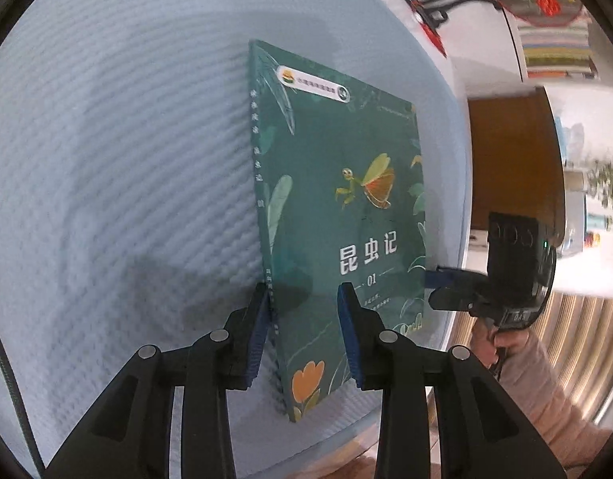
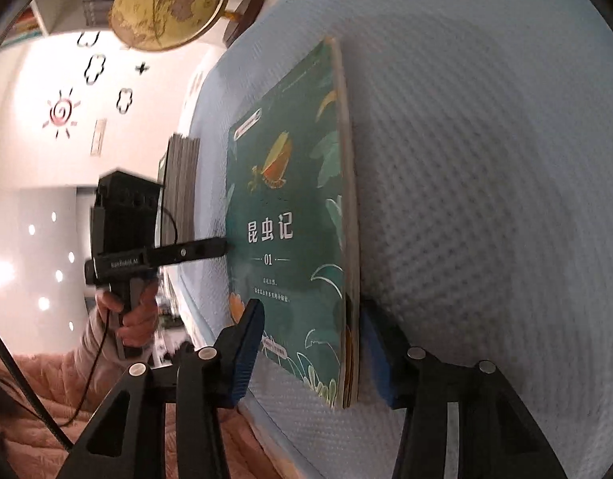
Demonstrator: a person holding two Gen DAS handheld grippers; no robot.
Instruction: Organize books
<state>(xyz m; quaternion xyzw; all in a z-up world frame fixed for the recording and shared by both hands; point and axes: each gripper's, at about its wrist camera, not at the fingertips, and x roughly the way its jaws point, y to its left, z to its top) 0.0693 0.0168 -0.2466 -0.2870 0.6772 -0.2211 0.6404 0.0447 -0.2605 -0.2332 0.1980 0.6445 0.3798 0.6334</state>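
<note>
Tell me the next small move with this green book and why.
Probably close both grippers. The left gripper straddles the spine edge of the green book, the right gripper straddles its page edge, and both are open, so the book lies ungripped on the blue mat.

Green insect-cover book (image 1: pixel 338 215) (image 2: pixel 290 219) lay flat, closed, mid-frame; grey book stack (image 2: pixel 180 187) sat centre-left.

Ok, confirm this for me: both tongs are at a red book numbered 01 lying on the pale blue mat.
Not quite. The book is green, not red, as both wrist views show. The rest holds: the left tongs and right tongs are both at it, and it lies on the pale blue mat.
</note>
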